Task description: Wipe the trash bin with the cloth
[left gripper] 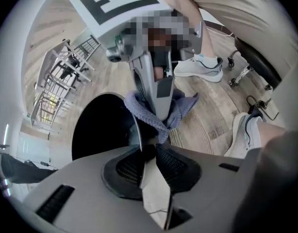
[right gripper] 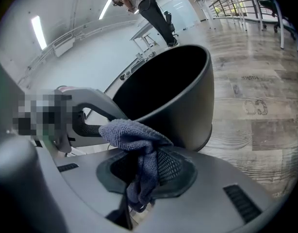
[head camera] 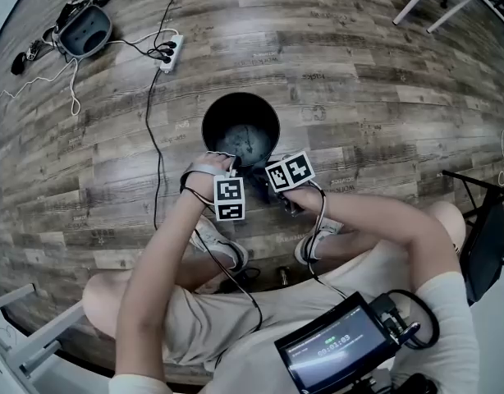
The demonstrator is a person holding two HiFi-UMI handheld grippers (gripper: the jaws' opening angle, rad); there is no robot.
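Cloth (right gripper: 134,135): blue-grey and bunched. It is pinched in the right gripper (right gripper: 144,155), with one fold bulging above the pads and a tail hanging down between them.
Cloth and bin: the bunch lies on the outer side of the trash bin (right gripper: 188,110), just under the rim. Whether it actually presses the wall I cannot tell.
Cloth and left jaws: in the left gripper view the cloth (left gripper: 180,108) hangs just beyond the tips of the left gripper (left gripper: 148,152), on the outside of the rim. It is not between those jaws.
Right jaws: closed on the cloth, with fabric filling the gap between the pads.
Left jaws: drawn nearly together on the thin edge of the bin's rim. The wall runs in between the pads, with the dark interior to one side.
Trash bin: black and round, standing mouth up on the floor (head camera: 359,97) just in front of the person's knees. Both grippers meet at its near rim (head camera: 240,98).
Grippers to each other: they are close, facing one another across the rim.
Person: seated, with white shoes (head camera: 223,249) planted just behind the bin.
Farther out: a white power strip (head camera: 168,53) lies on the floor, and a black cable (head camera: 151,130) runs past the bin's left side. A small screen (head camera: 338,351) sits at the lower edge.
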